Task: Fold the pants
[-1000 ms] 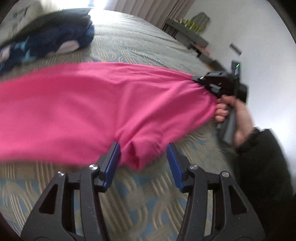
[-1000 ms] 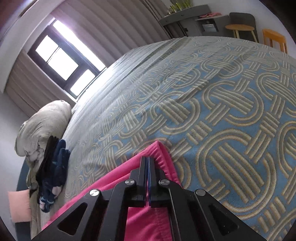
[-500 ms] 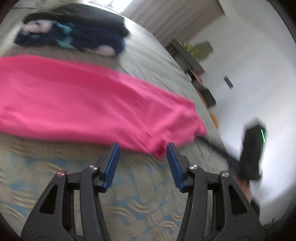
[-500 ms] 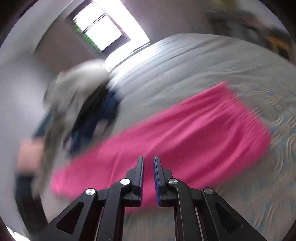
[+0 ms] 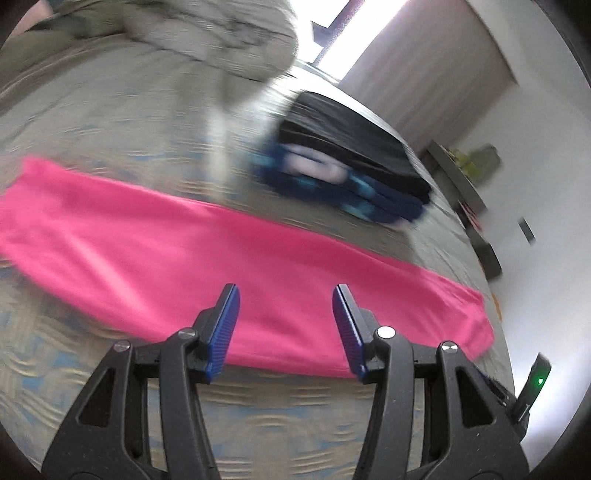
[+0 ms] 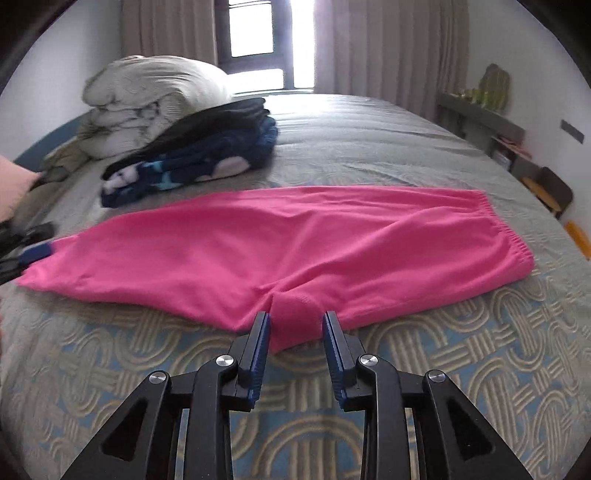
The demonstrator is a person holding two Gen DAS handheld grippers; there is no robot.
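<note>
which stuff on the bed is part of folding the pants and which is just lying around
Part of the job:
- pink pants, laid flat on the bedspread
- right gripper, open, its jaws just opening
- left gripper, open

Just lying about:
- dark folded clothes
- rolled duvet

Patterned bedspread, curtained bright window, perhaps shelving

Daylight pours from the window at twelve o'clock, blown out white and glaring off the bed. The right wrist view is sharp; the left smears with motion blur. Fisheye bending and dark vignette ring both edges.
</note>
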